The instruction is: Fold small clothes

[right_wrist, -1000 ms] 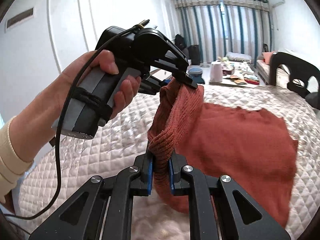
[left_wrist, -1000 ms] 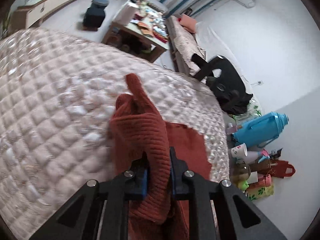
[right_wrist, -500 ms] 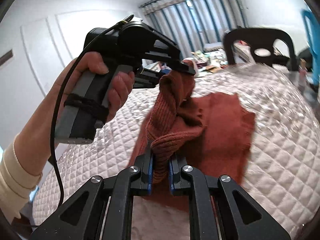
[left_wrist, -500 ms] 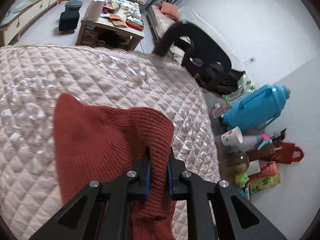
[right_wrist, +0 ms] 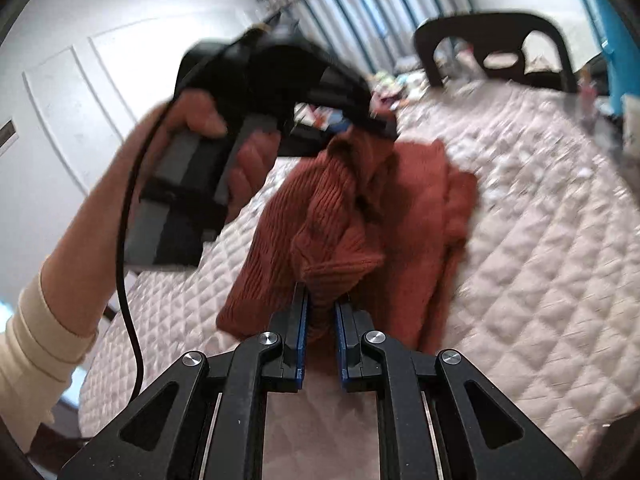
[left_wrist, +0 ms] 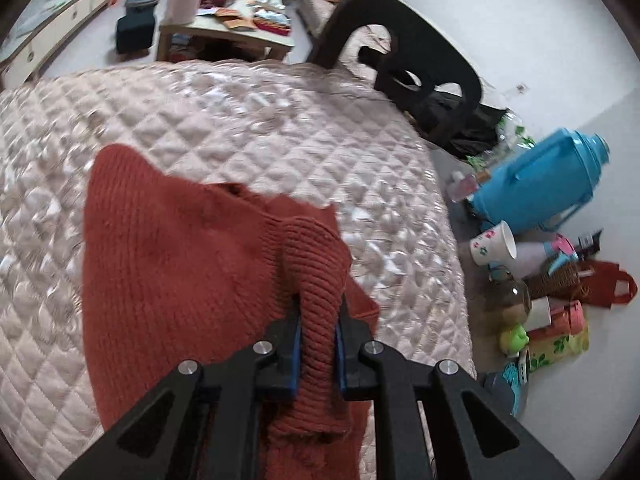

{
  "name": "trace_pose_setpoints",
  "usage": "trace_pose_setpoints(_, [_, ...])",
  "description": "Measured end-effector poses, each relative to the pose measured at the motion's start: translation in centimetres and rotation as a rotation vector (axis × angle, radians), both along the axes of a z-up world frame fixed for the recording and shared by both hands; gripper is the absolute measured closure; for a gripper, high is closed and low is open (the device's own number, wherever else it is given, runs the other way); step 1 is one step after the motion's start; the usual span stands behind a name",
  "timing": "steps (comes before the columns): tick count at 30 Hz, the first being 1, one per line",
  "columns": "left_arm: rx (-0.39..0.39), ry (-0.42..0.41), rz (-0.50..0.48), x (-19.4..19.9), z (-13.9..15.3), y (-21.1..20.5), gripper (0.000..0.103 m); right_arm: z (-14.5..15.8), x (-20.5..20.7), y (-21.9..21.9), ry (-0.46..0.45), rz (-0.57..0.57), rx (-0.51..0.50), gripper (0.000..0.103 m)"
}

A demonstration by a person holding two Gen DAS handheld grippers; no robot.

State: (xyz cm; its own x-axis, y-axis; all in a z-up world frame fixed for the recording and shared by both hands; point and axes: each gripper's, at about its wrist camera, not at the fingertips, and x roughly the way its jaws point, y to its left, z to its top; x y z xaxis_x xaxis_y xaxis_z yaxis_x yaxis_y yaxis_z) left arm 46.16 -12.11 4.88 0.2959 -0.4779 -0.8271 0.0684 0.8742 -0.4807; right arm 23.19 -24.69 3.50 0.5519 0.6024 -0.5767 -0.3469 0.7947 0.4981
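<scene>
A rust-red knitted garment [left_wrist: 172, 264] hangs between both grippers over a quilted pink bed cover [left_wrist: 248, 120]. My left gripper [left_wrist: 318, 320] is shut on a ribbed edge of the garment. My right gripper [right_wrist: 320, 312] is shut on another ribbed edge of the garment [right_wrist: 344, 216]. In the right wrist view the left gripper [right_wrist: 376, 128] is held in a hand up and to the left, pinching the garment's top. The garment is bunched and doubled over, its lower part lying on the bed cover [right_wrist: 540, 220].
A black chair [left_wrist: 416, 64] stands at the bed's far right corner. A blue thermos jug [left_wrist: 540, 184], cups and bags lie on the floor to the right. A cluttered low table [left_wrist: 228, 20] is beyond the bed. A cable [right_wrist: 128, 240] hangs from the left gripper.
Both grippers moved toward the chair side of the bed with the garment. The garment has gone from spread out to bunched and doubled over.
</scene>
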Motion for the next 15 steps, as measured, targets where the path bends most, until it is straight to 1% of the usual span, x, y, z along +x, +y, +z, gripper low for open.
trace_pose_setpoints(1, [0.001,0.003,0.003,0.0,-0.1,0.3,0.088,-0.2,0.2,-0.1,0.006,0.015,0.023,0.091])
trace_pose_setpoints(2, [0.011,0.004,0.011,0.0,-0.2,0.6,0.087,-0.3,0.4,-0.3,0.008,0.017,0.042,0.088])
trace_pose_setpoints(3, [0.018,0.004,0.019,-0.1,-0.2,0.9,0.080,-0.5,0.6,-0.8,0.013,0.012,0.059,0.080])
trace_pose_setpoints(4, [0.019,0.005,0.024,0.0,-0.1,1.2,0.076,-0.7,1.1,-1.1,0.025,0.014,0.080,0.076])
trace_pose_setpoints(5, [0.015,0.006,0.032,0.0,-0.1,1.5,0.074,-0.9,1.4,-1.1,0.041,0.024,0.088,0.067])
trace_pose_setpoints(6, [0.012,0.010,0.036,0.0,0.0,1.8,0.074,-1.3,2.1,-1.2,0.073,0.019,0.092,0.064])
trace_pose_setpoints(7, [0.016,0.010,0.036,0.0,0.1,2.0,0.074,-1.3,2.3,-1.4,0.082,0.015,0.102,0.063])
trace_pose_setpoints(8, [0.038,0.001,0.035,-0.1,0.2,2.1,0.074,-1.6,2.8,-1.7,0.096,0.015,0.138,0.063])
trace_pose_setpoints(10, [0.069,-0.006,0.034,-0.2,0.2,2.5,0.074,-1.6,3.6,-2.4,0.114,-0.016,0.178,0.062])
trace_pose_setpoints(12, [0.044,0.009,0.054,-0.1,0.0,3.1,0.074,-1.5,4.5,-2.9,0.111,-0.041,0.186,0.059])
trace_pose_setpoints(13, [0.036,0.019,0.056,0.0,-0.2,3.4,0.074,-1.5,5.3,-2.8,0.128,-0.028,0.192,0.058])
trace_pose_setpoints(14, [0.042,0.022,0.060,0.1,-0.3,3.6,0.074,-1.8,6.2,-2.5,0.155,-0.002,0.208,0.058])
trace_pose_setpoints(15, [0.050,0.023,0.064,0.1,-0.3,3.8,0.074,-2.0,6.6,-2.4,0.175,-0.003,0.213,0.058])
